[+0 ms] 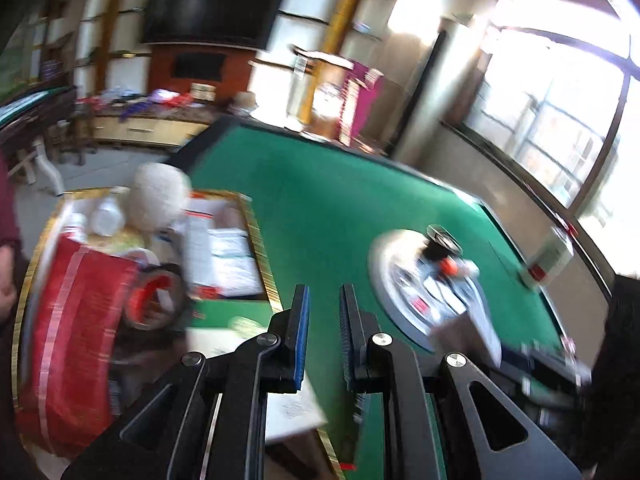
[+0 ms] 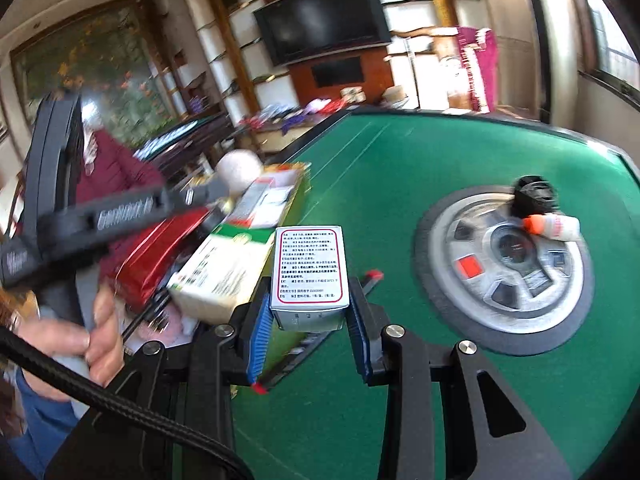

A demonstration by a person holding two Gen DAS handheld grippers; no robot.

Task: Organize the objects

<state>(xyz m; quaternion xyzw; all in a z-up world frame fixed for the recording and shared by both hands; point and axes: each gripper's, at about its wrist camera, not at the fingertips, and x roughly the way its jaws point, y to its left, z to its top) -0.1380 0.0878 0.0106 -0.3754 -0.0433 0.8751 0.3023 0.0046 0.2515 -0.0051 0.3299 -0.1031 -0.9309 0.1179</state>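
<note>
Right claw (image 2: 308,316) clamps a small white medicine box (image 2: 308,272) by its lower end, which could tip out over the crowded gold-edged tray (image 2: 298,184) to its left; left claw (image 1: 324,320) nearly closed, empty.

— What hangs on the far wall?
— A dark television (image 2: 324,16), with a reddish wooden cabinet (image 2: 340,72) right under it.
— And to the left of that?
— A large framed painting (image 2: 80,68) of foliage and orange blossoms.
— Any daylight?
— Plenty, through a big window (image 1: 560,120) on the right; a magenta cloth (image 1: 366,96) hangs near it.
</note>
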